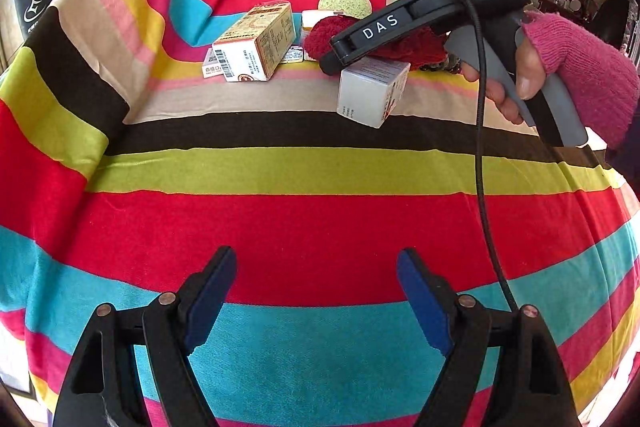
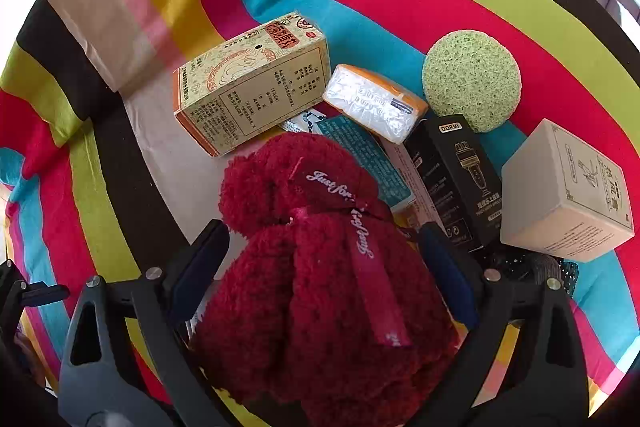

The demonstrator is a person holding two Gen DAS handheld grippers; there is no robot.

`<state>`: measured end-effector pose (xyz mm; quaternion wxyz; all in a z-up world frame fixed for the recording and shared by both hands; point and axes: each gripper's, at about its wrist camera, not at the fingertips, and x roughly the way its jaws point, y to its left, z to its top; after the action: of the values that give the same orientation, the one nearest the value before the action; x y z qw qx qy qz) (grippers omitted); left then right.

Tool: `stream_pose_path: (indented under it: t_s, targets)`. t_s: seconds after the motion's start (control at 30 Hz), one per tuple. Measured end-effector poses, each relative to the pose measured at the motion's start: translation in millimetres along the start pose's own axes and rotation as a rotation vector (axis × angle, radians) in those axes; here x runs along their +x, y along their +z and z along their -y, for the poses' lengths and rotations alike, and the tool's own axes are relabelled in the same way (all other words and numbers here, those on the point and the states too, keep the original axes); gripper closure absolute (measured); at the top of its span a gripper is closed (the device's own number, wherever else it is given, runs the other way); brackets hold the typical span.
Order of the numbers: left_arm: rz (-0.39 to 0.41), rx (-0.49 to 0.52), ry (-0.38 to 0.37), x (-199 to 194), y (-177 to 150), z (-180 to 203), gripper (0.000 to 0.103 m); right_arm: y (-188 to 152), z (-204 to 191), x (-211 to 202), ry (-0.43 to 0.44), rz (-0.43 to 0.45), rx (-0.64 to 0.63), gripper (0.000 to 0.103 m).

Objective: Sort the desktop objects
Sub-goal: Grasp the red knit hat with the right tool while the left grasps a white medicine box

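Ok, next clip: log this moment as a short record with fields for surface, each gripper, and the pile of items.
surface: striped cloth
left gripper: open, holding nothing, above bare cloth
right gripper: fingers either side of the red plush towel bundle; grip not confirmed
pile: beige printed box, green sponge, black DORMI box, white box, wrapped tissue pack

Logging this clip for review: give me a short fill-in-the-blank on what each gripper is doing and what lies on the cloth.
1. The right gripper has its jaws around a fuzzy ____ towel bundle.
2. The left gripper is open and holds ____.
3. The round sponge is ____ in colour.
4. The black box reads ____.

Missing words: red; nothing; green; DORMI
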<state>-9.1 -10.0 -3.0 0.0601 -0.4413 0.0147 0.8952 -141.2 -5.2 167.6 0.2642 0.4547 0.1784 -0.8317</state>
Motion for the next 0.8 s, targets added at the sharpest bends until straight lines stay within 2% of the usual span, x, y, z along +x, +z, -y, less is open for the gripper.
stream_pose_path:
  t_s: [0.03, 0.07, 0.13, 0.23, 0.43, 0.57, 0.6, 0.63, 0.67, 0.7, 0.8]
  targets:
    - [-0.003, 0.001, 0.005, 2.1, 1.8, -1.0, 0.02, -3.3, 3.2, -1.2, 0.013, 0.019, 0.022, 0.036]
    - [-0.009, 0.0, 0.009, 5.9, 4.8, -2.0, 0.02, -7.5, 7.4, -4.0, 0.02, 0.035, 0.051, 0.055]
    - [-0.01, 0.005, 0.016, 12.2, 12.9, -1.9, 0.02, -17.0, 13.3, -14.1, 0.027, 0.065, 0.084, 0.061]
    - [-0.014, 0.01, 0.006, 25.4, 29.9, 2.3, 0.02, -38.4, 18.0, -40.6, 0.016, 0.133, 0.115, 0.061]
    - [0.003, 0.041, -0.052, 54.2, 73.6, 27.6, 0.02, -88.5, 33.2, -106.9, -0.1, 0.259, 0.228, 0.061]
    - [-0.004, 0.122, -0.008, 79.2, 98.8, 51.2, 0.02, -114.9, 35.6, -135.7, -0.074, 0.299, 0.276, 0.061]
    - [0.003, 0.117, -0.028, 81.0, 102.2, 52.1, 0.021, -122.8, 33.9, -141.0, -0.071, 0.305, 0.286, 0.061]
    - [0.0, 0.1, -0.045, 81.9, 103.4, 51.2, 0.037, -130.3, 31.1, -146.2, -0.071, 0.311, 0.295, 0.061]
    - [0.012, 0.067, -0.068, 77.6, 103.5, 48.5, 0.057, -136.7, 27.7, -149.0, -0.074, 0.315, 0.3, 0.06]
    - [0.007, 0.039, -0.082, 74.5, 101.5, 45.7, 0.064, -142.5, 23.7, -150.7, -0.078, 0.316, 0.301, 0.06]
    - [0.006, -0.001, -0.123, 60.2, 84.8, 42.8, 0.063, -158.8, 11.8, -148.8, -0.076, 0.308, 0.318, 0.06]
